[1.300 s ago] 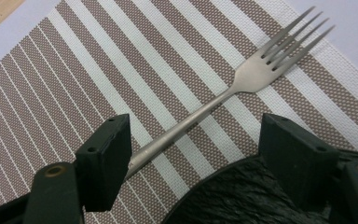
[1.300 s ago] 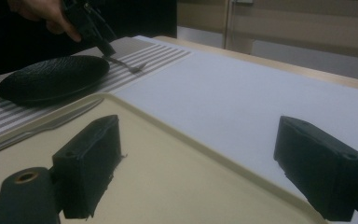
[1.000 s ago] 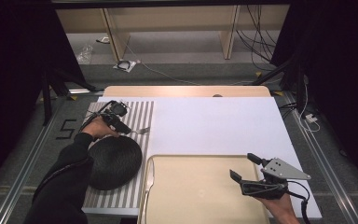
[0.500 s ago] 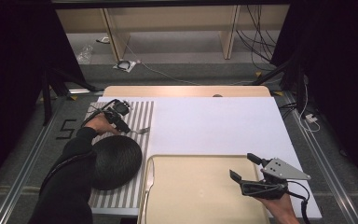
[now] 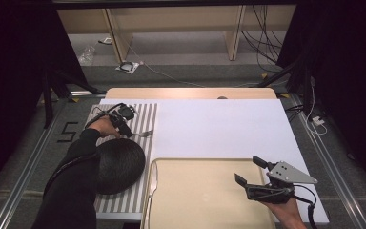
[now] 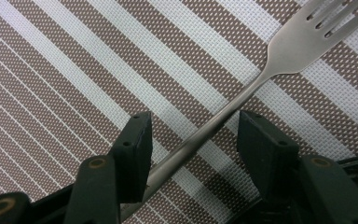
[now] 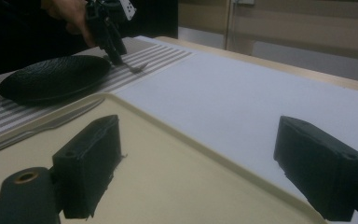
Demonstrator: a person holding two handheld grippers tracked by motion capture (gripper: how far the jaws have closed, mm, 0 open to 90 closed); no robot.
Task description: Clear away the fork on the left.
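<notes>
Steel fork (image 6: 242, 93) lies on the striped placemat (image 5: 143, 119), between the left claw's (image 6: 191, 140) closing jaws.
Left claw points straight down, jaws just narrowing, pads not yet touching the handle, as its own view shows; from above, the right claw (image 5: 250, 171) hovers spread over the beige tray (image 5: 195, 195), beside the black plate (image 5: 121, 164).

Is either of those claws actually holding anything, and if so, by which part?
Not yet. The left gripper straddles the fork handle and its jaws have just been closing, but the pads are not pressing. The right gripper is open.

Fork (image 6: 242, 98) on placemat (image 5: 145, 117) — behind plate (image 5: 119, 164); tray (image 5: 205, 191) right.
</notes>
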